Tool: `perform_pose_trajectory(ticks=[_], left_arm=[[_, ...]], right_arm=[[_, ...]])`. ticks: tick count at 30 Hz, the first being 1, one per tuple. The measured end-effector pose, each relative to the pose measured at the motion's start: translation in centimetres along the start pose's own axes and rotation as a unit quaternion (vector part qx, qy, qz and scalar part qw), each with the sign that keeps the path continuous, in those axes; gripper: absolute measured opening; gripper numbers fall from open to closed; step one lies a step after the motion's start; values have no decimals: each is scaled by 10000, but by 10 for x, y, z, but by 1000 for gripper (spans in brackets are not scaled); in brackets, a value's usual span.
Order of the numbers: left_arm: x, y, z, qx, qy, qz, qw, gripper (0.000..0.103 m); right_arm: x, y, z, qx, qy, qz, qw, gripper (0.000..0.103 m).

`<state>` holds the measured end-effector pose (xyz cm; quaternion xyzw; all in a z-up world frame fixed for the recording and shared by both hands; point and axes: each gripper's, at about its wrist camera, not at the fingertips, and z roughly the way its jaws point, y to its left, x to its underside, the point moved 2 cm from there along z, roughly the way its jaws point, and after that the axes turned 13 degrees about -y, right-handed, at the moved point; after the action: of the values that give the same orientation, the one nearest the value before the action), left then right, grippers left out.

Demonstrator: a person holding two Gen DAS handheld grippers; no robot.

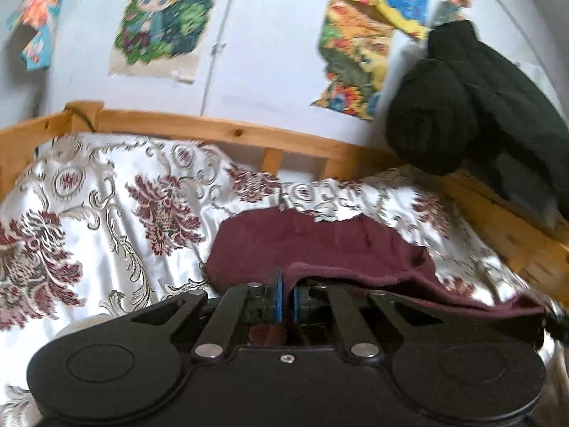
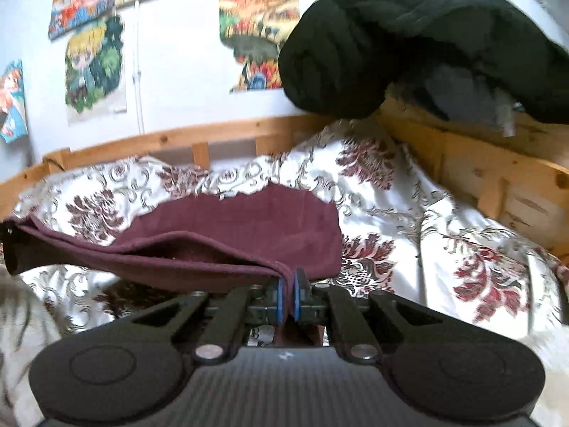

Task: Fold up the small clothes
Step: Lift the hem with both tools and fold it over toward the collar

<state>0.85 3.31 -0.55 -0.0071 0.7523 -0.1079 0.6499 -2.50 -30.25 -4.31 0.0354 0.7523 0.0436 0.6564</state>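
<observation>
left gripper: clamped on maroon garment hem, lower centre | right gripper: clamped likewise | edge stretched taut between them, probably for folding

I'm in a home bedroom: pine bed frame w/ floral bedspread, cartoon pics on far wall.

Maroon garment: matt, soft fleece-like cloth with a stitched hem. Bedspread is glossy satin-look fabric with woven floral pattern; bed frame is bare knotty wood. Right gripper body is matt black plastic with shiny metal pivot pins and blue pads; dark knit looks chunky and rough.
</observation>
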Motion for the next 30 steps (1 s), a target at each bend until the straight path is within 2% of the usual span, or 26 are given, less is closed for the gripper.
perform_pose_trajectory(ticks=[2, 5, 11, 16, 21, 26, 30], left_arm=[[2, -3, -16, 105, -21, 181, 9998, 5], [1, -3, -27, 204, 13, 197, 9996, 5], [-9, -3, -2, 186, 119, 314, 9993, 5], [-27, 1, 45, 76, 170, 488, 9986, 5], [-43, 8, 105, 54, 183, 555, 9983, 5], [-51, 8, 175, -66, 284, 797, 9964, 5], [-45, 11, 228, -220, 364, 896, 9951, 5]], right_arm=[[-2, -2, -12, -13, -112, 10, 9999, 7], [-6, 0, -18, -1, -246, -48, 9997, 7], [-16, 13, 9, -117, -202, -396, 9989, 7], [-31, 23, 47, -177, -324, -1133, 9929, 7], [-44, 26, 107, -287, -460, -1597, 9857, 7], [-45, 21, 182, -289, -325, -1478, 9881, 7], [-34, 11, 229, -397, -519, -1371, 9884, 7]])
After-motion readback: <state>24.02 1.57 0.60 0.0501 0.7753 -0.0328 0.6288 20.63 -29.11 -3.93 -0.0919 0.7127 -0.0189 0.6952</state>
